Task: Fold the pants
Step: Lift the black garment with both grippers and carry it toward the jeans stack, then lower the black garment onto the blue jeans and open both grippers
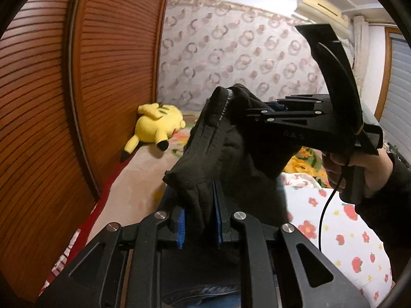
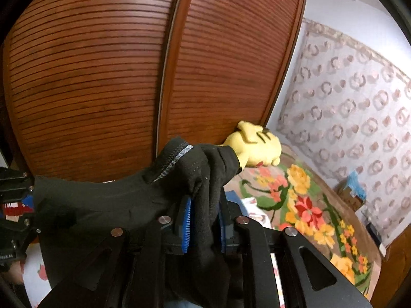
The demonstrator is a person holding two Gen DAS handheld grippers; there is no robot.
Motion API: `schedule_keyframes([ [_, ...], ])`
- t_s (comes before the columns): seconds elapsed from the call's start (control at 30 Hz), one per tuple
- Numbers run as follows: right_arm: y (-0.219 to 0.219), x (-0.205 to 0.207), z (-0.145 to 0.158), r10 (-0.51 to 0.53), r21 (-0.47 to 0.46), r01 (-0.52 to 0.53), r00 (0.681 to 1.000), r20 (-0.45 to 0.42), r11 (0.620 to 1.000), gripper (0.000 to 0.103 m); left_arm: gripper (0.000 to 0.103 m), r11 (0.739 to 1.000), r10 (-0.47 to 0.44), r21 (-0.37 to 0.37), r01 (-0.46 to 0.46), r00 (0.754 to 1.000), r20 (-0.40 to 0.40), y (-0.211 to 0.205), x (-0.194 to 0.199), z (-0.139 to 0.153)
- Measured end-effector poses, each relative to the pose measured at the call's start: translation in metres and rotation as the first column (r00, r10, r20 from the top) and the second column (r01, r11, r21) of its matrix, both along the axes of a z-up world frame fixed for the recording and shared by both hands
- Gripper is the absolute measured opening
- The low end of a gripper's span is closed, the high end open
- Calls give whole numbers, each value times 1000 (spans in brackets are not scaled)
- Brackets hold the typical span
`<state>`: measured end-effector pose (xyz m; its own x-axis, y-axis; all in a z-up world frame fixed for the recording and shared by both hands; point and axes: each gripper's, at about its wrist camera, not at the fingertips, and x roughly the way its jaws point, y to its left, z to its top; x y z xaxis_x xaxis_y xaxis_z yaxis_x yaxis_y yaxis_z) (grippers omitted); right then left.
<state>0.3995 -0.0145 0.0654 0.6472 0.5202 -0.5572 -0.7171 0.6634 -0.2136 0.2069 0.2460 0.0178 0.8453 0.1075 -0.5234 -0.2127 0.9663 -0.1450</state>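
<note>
pants [image 1: 226, 143]: bunched, hanging above the bed [image 1: 133, 179]
left gripper [image 1: 200, 220]: you've clamped the cloth
right gripper [image 2: 203, 220]: jaws narrow, cloth between; grip looks loose
progress: early, nothing folded; lay flat next

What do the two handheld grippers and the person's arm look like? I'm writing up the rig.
Both are matte black linkage frames with silver pivot bolts and ridged blue finger pads. The right gripper has a curved black fin, a pistol handle and a thin black cable. The hand emerges from a dark sleeve.
</note>
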Motion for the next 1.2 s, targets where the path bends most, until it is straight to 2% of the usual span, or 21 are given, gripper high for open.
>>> schedule_keyframes([
  [0.1,-12,9,-8,-40,28,41,999,-36,999,37,25,1000,10,-12,-10,1000,-18,5,-2,-6],
  [0.17,-20,17,-7,-82,61,85,995,-54,995,43,33,1000,28,-3,-28,999,-25,7,-5,-8],
  [0.27,-43,16,-1,-120,120,129,990,-78,984,44,47,999,35,-1,-35,999,-15,7,-9,-8],
  [0.43,-65,-7,0,-67,176,83,993,-96,981,44,47,999,34,28,-34,999,30,-3,-17,4],
  [0.5,-68,-19,-2,-25,191,46,993,-113,980,35,47,999,15,45,-17,999,39,-7,-16,7],
  [0.63,-63,-31,-12,5,139,7,996,-88,990,34,47,998,-15,66,14,1000,9,-17,-5,0],
  [0.73,-62,-22,-19,-26,85,34,996,-84,996,34,47,997,-8,76,10,999,-31,-17,-1,-11],
  [0.83,-58,-4,-27,-102,33,105,992,-74,994,34,47,997,8,72,-3,997,-73,-11,3,-23],
  [0.97,-68,24,-31,-174,48,180,979,-110,982,34,47,998,16,64,-10,995,-96,-5,5,-33],
  [1.07,-74,35,-34,-171,86,187,971,-164,979,34,47,998,15,58,-9,994,-105,-5,7,-37],
  [1.2,-65,29,-32,-178,83,192,973,-144,978,34,47,999,14,54,-8,994,-104,-5,8,-37],
])
